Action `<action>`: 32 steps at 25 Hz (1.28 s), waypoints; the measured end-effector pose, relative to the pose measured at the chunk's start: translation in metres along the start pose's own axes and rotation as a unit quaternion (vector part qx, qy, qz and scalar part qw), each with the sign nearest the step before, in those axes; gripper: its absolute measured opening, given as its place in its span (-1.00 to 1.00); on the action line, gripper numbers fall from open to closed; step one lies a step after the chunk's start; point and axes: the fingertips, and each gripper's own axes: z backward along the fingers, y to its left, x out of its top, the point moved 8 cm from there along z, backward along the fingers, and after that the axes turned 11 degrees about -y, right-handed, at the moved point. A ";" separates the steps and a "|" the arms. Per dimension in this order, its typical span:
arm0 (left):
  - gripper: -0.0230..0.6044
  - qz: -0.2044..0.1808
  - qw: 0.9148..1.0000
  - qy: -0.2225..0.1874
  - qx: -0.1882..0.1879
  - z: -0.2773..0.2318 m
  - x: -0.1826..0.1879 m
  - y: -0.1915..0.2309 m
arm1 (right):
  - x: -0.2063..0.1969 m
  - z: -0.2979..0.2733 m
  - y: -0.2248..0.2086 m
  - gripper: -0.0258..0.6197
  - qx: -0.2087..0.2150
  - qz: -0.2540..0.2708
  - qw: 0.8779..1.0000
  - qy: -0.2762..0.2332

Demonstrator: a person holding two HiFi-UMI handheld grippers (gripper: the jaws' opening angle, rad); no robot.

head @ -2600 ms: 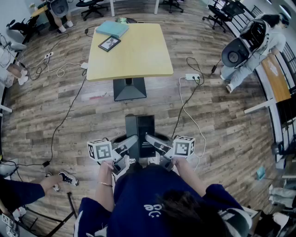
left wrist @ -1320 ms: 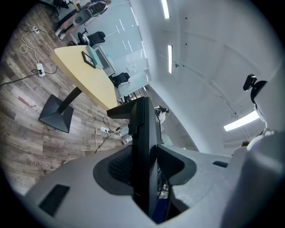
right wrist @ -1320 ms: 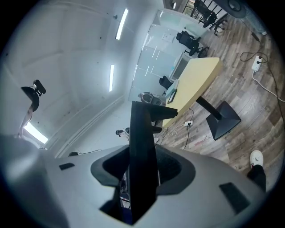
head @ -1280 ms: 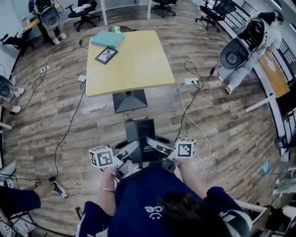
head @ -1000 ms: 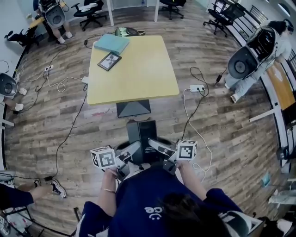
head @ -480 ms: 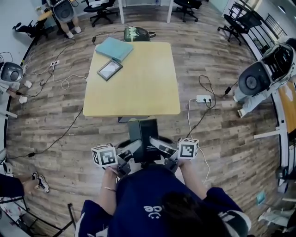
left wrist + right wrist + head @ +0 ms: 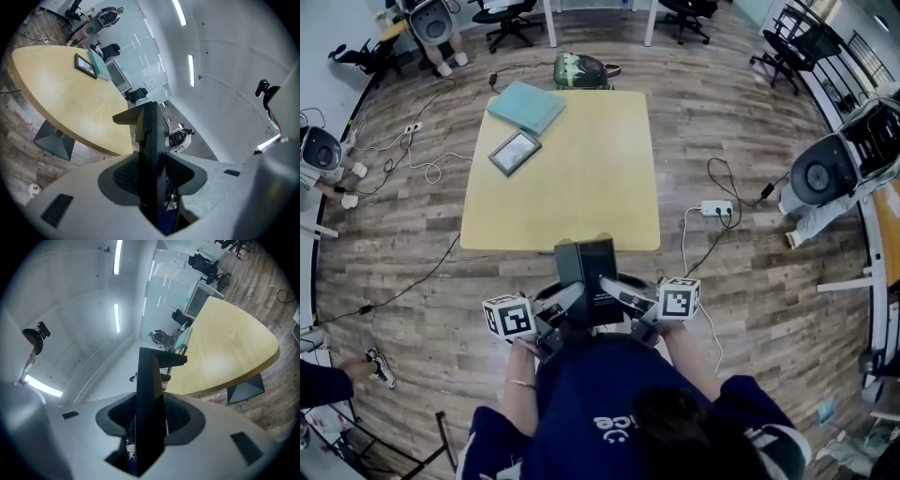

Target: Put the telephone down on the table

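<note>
Table [image 7: 572, 187] and carrier had drawn much closer together over the last moments: earlier the yellow top stood well ahead across the wooden floor [image 7: 403, 281], and at this moment its near edge sat just behind the top of the telephone [image 7: 584, 267] in the head view. The carry therefore looked nearly finished, with the set-down itself not yet begun. That telephone, a dark slab-like unit held upright, hung in the air in front of the person's chest, seemingly at the table's edge rather than over it. Both arms were bent and tucked close to the body, the tools angled inward toward each other. The left gripper [image 7: 565, 302] clamped one side of the telephone, its pads pressed on the dark edge, and the right gripper [image 7: 617, 291] pinched the opposite side likewise. A blue folder [image 7: 527, 105] and a framed picture [image 7: 515, 152] lay near the table's far left corner, well apart from the near edge.
</note>
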 end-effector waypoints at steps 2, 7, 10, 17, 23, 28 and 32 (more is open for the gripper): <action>-0.38 0.000 1.000 -0.001 0.002 -0.007 0.005 0.002 | 0.007 -0.003 -0.004 -0.35 -0.002 -0.003 1.000 -0.005; -0.38 -0.001 1.000 0.009 -0.002 -0.018 0.021 0.008 | 0.019 -0.014 -0.007 -0.35 -0.007 -0.007 1.000 -0.010; -0.38 -0.004 1.000 0.015 -0.007 -0.027 0.036 0.016 | 0.029 -0.025 -0.013 -0.35 -0.013 -0.007 1.000 -0.019; -0.38 0.004 0.999 0.036 -0.020 -0.047 0.078 0.040 | 0.052 -0.062 -0.024 -0.35 -0.026 -0.004 0.999 -0.030; -0.38 0.000 0.997 0.066 -0.034 -0.062 0.128 0.066 | 0.068 -0.104 -0.036 -0.35 -0.043 -0.010 0.998 -0.051; -0.38 0.004 0.995 0.088 -0.047 -0.074 0.163 0.088 | 0.079 -0.135 -0.044 -0.35 -0.062 -0.007 0.995 -0.073; -0.38 -0.006 0.993 0.106 -0.059 -0.085 0.188 0.102 | 0.090 -0.155 -0.050 -0.35 -0.069 -0.002 0.994 -0.085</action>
